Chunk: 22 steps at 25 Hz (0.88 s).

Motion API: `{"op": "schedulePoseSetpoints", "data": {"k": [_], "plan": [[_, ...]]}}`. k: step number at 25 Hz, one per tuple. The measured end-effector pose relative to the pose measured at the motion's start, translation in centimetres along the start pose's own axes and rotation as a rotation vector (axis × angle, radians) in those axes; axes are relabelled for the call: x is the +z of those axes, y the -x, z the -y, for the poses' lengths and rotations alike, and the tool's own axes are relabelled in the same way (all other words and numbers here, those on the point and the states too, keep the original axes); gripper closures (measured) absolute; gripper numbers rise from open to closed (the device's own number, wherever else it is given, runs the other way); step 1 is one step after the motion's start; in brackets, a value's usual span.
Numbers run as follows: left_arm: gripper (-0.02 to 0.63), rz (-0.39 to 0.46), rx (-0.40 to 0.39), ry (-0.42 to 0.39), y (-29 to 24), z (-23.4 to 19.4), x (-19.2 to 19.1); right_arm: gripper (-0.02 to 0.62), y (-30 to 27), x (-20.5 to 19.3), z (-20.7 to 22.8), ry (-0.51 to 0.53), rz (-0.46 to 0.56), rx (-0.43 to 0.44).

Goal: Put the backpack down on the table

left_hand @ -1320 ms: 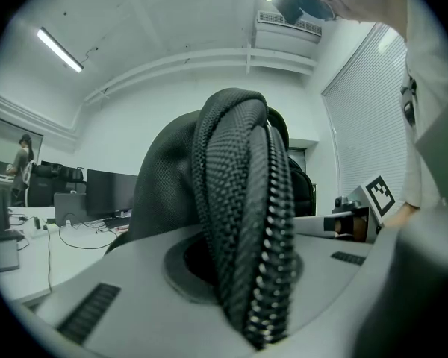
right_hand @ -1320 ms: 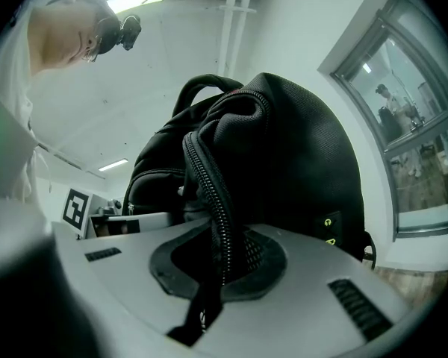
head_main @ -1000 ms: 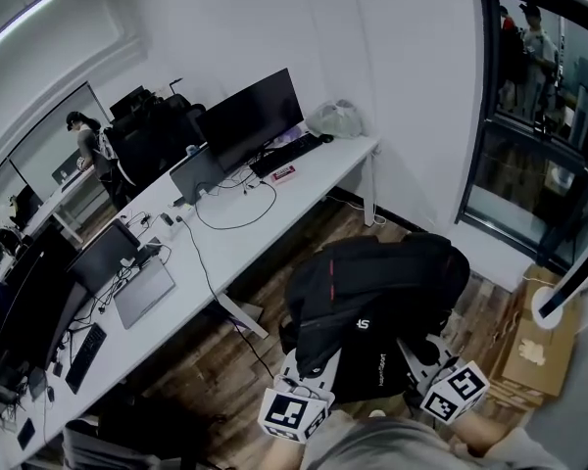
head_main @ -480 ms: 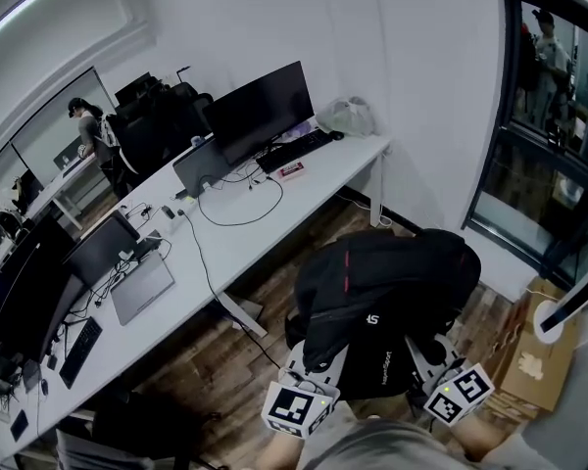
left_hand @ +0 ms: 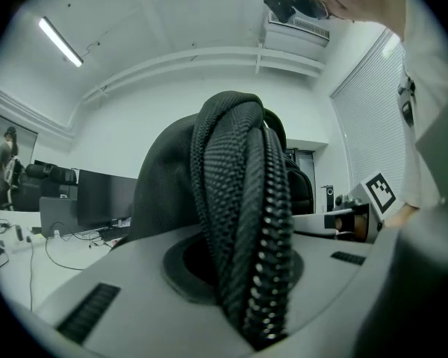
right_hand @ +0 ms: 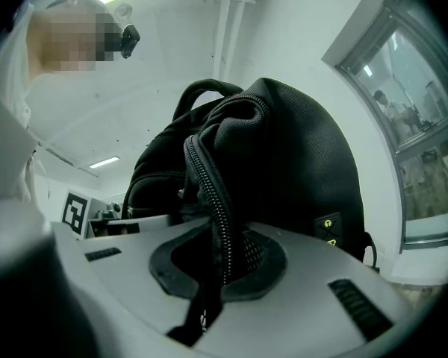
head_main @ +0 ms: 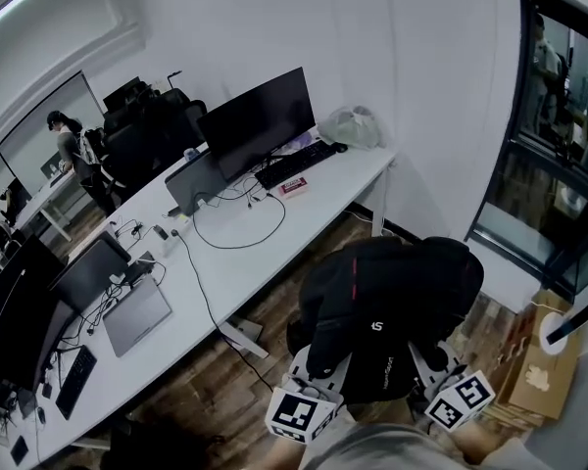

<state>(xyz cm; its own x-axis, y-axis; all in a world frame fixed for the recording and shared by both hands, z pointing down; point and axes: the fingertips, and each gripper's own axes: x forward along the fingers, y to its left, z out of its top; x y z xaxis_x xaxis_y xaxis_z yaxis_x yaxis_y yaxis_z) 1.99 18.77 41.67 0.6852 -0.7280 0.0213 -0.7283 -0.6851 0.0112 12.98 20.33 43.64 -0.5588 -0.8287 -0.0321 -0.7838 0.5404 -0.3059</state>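
Note:
A black backpack (head_main: 392,292) hangs in the air over the wooden floor, just off the near right end of the long white table (head_main: 274,238). My left gripper (head_main: 318,372) is shut on a fold of its zippered fabric (left_hand: 239,222) at the bag's lower left. At the lower right, my right gripper (head_main: 423,358) is shut on another zippered edge (right_hand: 213,200). In the left gripper view the jaws (left_hand: 239,274) pinch the fabric tightly. The right gripper (right_hand: 220,267) view shows the bag's body (right_hand: 299,155) bulging above the jaws.
On the table stand a large monitor (head_main: 255,120), a keyboard (head_main: 296,163), a grey plastic bag (head_main: 351,125), loose cables (head_main: 237,233) and a laptop (head_main: 137,311). A cardboard box (head_main: 537,360) sits on the floor at right, below a glass door. A person (head_main: 69,145) stands far left.
Both grippers have carried the backpack across the floor toward the table's right end. The grips on the fabric look the same.

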Motion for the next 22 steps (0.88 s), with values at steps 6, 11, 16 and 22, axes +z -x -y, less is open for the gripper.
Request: {"op": "schedulePoseSetpoints", "data": {"k": [6, 11, 16, 22], "plan": [[0.574, 0.019, -0.033, 0.000, -2.0, -5.8, 0.6, 0.575, -6.0, 0.5, 0.6, 0.012, 0.022, -0.022], [0.574, 0.032, -0.038, -0.009, -3.2, -10.0, 1.0, 0.575, -10.3, 0.7, 0.8, 0.023, 0.022, -0.027], [0.574, 0.027, -0.037, 0.015, -4.1, -13.1, 1.4, 0.575, -13.7, 0.7, 0.8, 0.019, 0.011, -0.035], [0.574, 0.020, -0.033, 0.027, -6.4, -15.5, 1.2, 0.575, -16.6, 0.8, 2.5, 0.015, -0.001, -0.037]]}}
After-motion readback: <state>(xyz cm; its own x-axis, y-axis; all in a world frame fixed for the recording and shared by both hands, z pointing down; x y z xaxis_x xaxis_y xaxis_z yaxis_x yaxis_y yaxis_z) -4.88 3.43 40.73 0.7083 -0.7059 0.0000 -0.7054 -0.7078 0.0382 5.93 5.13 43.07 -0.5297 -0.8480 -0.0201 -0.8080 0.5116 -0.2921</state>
